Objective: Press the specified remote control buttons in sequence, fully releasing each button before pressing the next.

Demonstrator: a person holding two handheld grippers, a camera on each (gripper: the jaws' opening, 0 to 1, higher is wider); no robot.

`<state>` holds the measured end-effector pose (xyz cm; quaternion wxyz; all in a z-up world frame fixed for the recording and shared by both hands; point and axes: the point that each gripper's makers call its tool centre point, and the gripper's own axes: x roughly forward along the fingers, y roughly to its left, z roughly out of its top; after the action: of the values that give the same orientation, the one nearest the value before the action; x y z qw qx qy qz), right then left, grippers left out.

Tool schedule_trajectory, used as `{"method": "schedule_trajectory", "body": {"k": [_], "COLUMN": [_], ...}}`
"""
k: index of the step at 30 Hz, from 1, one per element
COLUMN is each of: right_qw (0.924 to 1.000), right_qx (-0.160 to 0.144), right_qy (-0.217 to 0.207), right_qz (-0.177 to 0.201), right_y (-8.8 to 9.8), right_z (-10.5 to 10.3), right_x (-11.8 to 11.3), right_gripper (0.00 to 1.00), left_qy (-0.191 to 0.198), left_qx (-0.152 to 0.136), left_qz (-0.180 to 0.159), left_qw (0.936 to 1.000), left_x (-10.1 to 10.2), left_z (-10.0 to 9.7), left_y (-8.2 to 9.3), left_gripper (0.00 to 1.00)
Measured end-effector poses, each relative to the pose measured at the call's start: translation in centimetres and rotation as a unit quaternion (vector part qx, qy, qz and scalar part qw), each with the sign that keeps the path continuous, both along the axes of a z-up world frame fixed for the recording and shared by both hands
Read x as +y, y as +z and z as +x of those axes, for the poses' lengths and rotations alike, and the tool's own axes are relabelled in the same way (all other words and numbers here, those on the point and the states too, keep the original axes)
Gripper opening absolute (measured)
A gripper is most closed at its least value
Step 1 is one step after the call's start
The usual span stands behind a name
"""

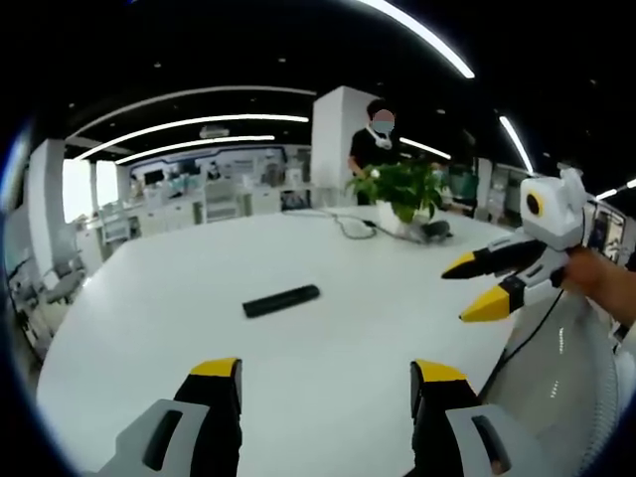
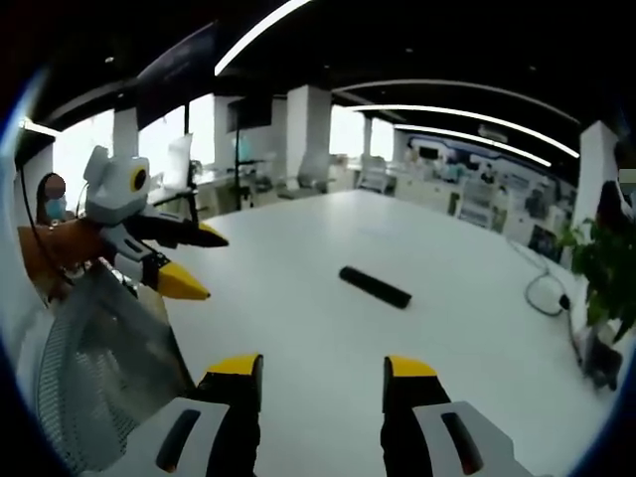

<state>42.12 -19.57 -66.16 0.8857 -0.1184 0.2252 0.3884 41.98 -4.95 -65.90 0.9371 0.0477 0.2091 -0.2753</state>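
Black remote control [image 1: 281,300] lies flat mid white tabletop [image 1: 149,328], long axis crosswise to both grippers, well ahead. Left gripper [image 1: 326,376] & right gripper [image 2: 323,373] hover with jaws apart, empty; neither looks clearly nearer.

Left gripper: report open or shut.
Open. In the left gripper view, the left gripper shows its yellow-tipped jaws wide apart, bare white table between them.
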Motion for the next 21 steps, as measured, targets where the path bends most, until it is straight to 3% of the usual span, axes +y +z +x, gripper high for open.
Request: {"method": "schedule_trajectory", "body": {"k": [21], "right_qw": [0.9999], "right_qx": [-0.012], "right_qy": [-0.001], "right_qz": [-0.011], "right_y": [0.4], "right_z": [3.3], "right_x": [-0.2], "right_gripper": [0.45], "left_qy": [-0.007], "left_qx": [-0.005], "left_qz": [0.016], "left_qw": [0.9998], "left_x": [1.1], "left_z": [3.3], "left_y": [0.1], "left_gripper": [0.70]}}
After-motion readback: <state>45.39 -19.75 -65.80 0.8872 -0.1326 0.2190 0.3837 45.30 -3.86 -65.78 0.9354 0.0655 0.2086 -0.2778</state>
